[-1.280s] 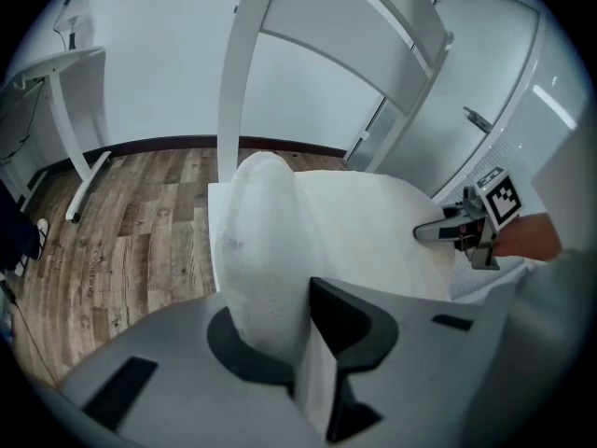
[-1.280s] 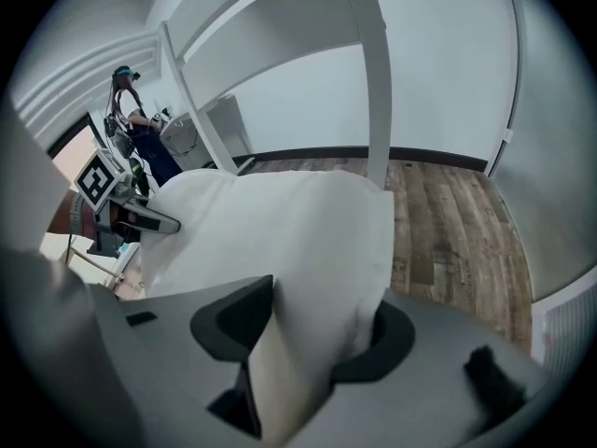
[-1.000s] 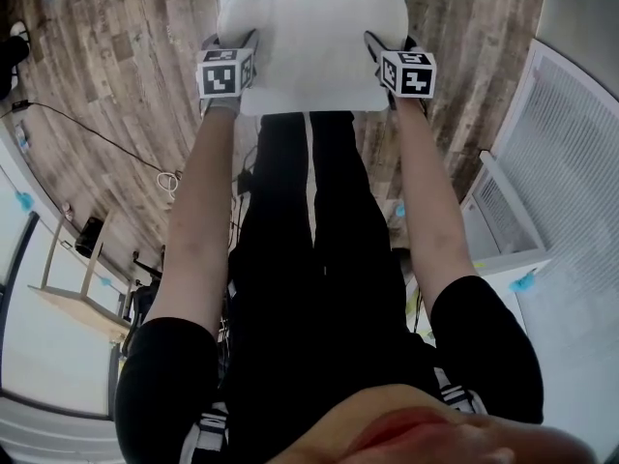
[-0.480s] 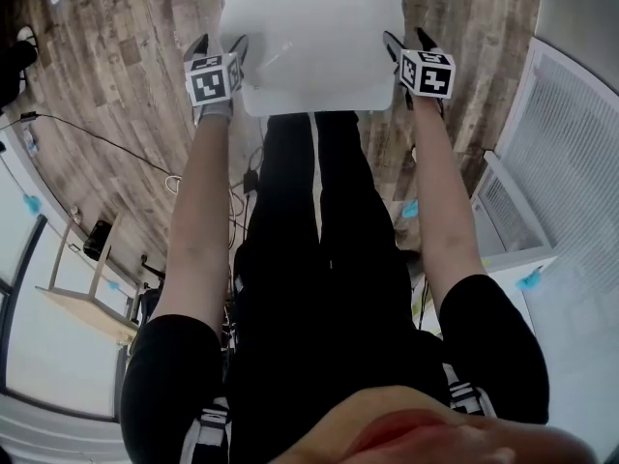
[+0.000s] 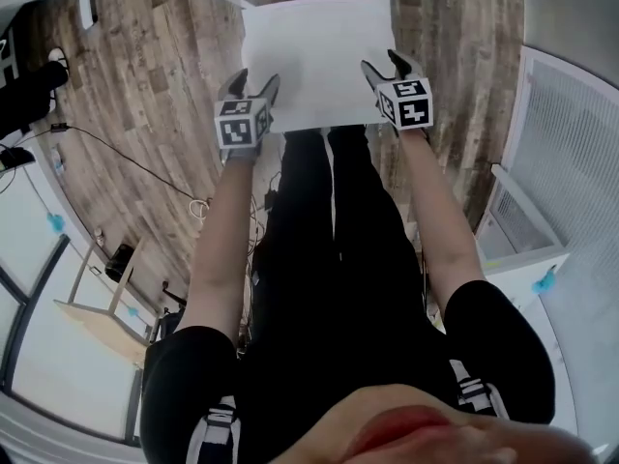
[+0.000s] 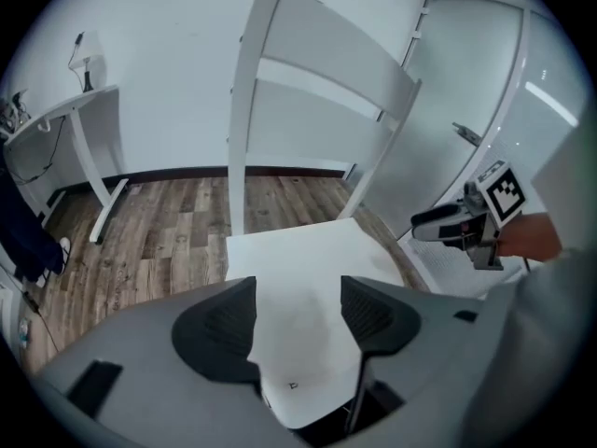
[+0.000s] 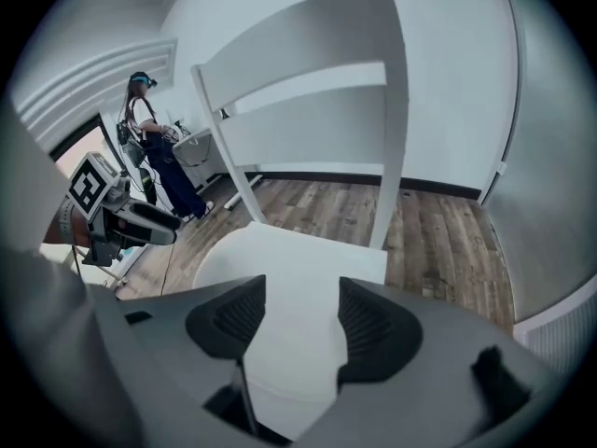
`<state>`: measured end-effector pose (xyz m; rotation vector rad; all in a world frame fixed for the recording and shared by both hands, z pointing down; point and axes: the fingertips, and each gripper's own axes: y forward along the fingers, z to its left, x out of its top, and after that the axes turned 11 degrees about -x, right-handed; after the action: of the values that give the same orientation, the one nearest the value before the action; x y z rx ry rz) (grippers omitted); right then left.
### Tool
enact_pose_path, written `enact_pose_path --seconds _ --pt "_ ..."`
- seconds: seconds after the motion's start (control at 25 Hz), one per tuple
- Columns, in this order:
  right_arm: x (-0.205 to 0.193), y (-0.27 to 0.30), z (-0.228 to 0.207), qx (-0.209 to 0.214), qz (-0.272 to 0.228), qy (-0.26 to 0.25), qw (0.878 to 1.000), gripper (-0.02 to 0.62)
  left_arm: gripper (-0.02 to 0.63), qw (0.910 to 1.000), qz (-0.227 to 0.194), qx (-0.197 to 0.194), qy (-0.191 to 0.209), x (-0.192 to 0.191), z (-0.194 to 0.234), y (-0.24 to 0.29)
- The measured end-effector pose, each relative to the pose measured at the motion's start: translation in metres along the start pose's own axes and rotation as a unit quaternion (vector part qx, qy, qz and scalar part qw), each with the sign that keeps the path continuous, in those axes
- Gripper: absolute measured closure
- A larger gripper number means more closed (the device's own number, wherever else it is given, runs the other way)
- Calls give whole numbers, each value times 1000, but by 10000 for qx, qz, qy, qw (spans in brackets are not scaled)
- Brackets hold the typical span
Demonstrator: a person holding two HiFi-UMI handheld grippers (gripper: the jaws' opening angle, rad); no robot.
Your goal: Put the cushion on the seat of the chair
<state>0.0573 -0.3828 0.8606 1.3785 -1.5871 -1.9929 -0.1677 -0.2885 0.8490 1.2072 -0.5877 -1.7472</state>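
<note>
White cushion point(image 5: 314, 61) on chair point(image 6: 326, 45); left gripper point(image 5: 255, 81), right gripper point(image 5: 383, 64) empty, jaws apart, just narrowing

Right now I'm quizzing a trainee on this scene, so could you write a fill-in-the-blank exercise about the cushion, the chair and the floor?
1. The cushion lies flat on the chair's ____.
2. The chair, like the cushion, is ____ in colour.
3. The floor around the chair is laid with ____ planks.

Missing words: seat; white; wood.
</note>
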Motion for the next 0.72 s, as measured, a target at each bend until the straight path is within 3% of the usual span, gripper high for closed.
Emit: enact_pose_path --seconds 0.2,0.44,0.72 --pt "47 -66 42 32 -626 -344 9974 547 387 9978 -438 -340 359 34 -51 -60" --pt "94 -144 65 370 -1042 -405 9930 578 536 9940 -904 -465 401 78 -103 -132" --pt "137 -241 85 641 -1617 -431 9838 580 594 9863 -1344 -606 744 125 -159 -202"
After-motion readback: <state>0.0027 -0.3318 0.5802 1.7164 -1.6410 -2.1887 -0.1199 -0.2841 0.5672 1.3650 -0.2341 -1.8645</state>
